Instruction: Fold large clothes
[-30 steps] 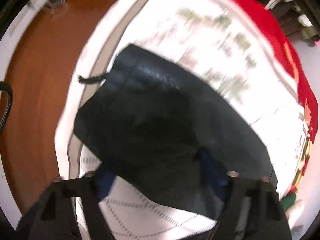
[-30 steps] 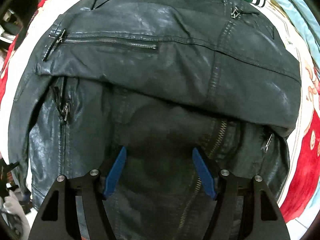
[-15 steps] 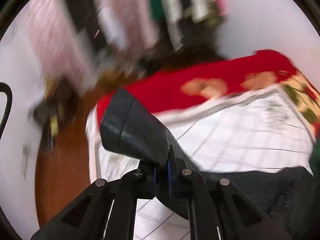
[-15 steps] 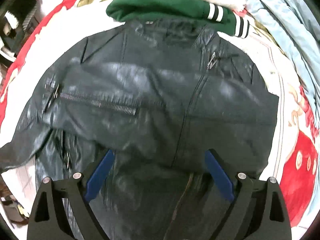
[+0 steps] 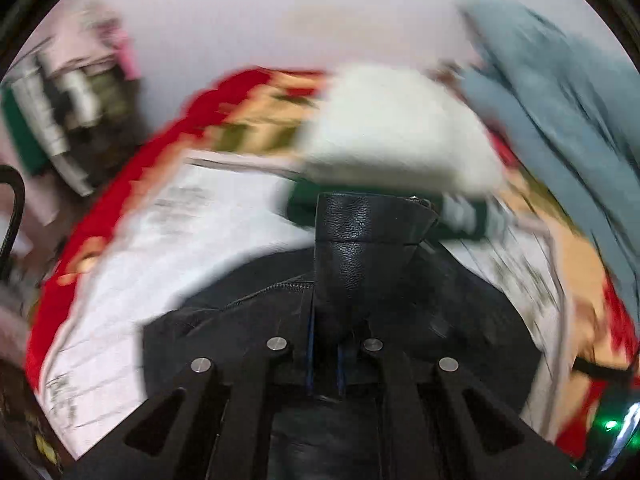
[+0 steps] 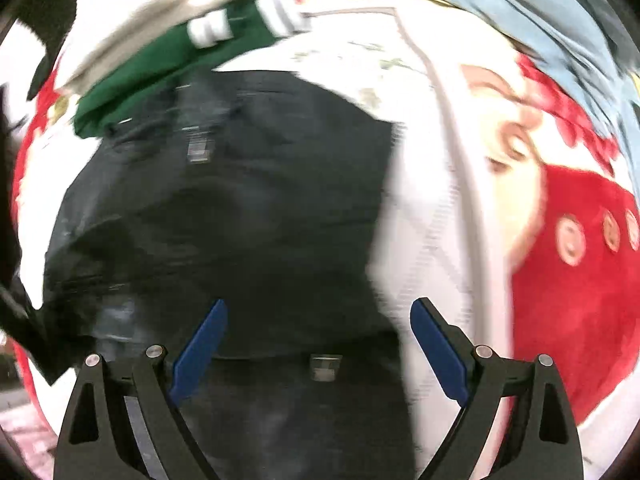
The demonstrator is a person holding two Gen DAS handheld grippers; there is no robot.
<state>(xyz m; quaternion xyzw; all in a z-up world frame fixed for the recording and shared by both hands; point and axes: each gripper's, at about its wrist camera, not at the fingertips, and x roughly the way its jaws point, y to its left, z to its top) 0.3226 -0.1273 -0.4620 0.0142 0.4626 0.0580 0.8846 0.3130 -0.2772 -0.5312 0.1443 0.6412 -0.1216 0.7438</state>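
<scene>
Your left gripper (image 5: 324,354) is closed tight on a sleeve (image 5: 360,248) of the black leather jacket (image 6: 240,208), and the sleeve stands up from between the fingers like a stiff tube. Your right gripper (image 6: 318,344) is wide open and holds nothing; it hovers above the lower part of the jacket, near its right edge. The jacket lies spread on the white checked blanket (image 6: 436,216).

I judge that you are folding this sleeve across the body. Leather is heavy and springs back, so carry the sleeve low and lay it flat along its whole length before you release. The free gripper can press the jacket body down, so that it does not slide on the blanket when the sleeve pulls it.

Beyond the collar lies a folded green garment with white stripes (image 6: 160,60), touching the jacket's far edge, and a white folded one (image 5: 400,140) rests on it. Farther still is pale blue cloth (image 6: 520,12). Keep the sleeve short of that pile.
</scene>
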